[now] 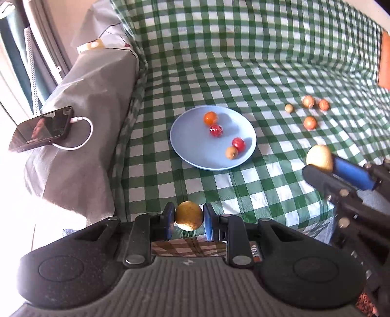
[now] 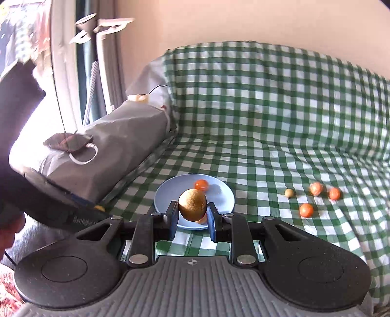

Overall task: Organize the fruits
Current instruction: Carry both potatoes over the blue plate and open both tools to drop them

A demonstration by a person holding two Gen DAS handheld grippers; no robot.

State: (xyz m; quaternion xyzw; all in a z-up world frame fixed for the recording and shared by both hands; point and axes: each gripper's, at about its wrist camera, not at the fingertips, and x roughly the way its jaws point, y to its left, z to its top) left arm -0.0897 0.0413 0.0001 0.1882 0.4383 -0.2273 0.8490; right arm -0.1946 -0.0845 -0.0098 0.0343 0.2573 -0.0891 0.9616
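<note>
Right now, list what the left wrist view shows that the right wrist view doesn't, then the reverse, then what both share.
Left wrist only: the red fruits and small brown fruit on the plate, the phone's screen, and the right gripper shut on a yellow-brown fruit from the side.

Right wrist only: the wall behind the sofa, and part of the left gripper's body.

Both: blue plate, four loose fruits on the checked cloth, grey armrest, and the left gripper shut on a brown fruit.

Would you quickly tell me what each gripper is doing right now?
Left gripper: shut on a brown kiwi-like fruit.
Right gripper: shut on a second brown fruit.
</note>
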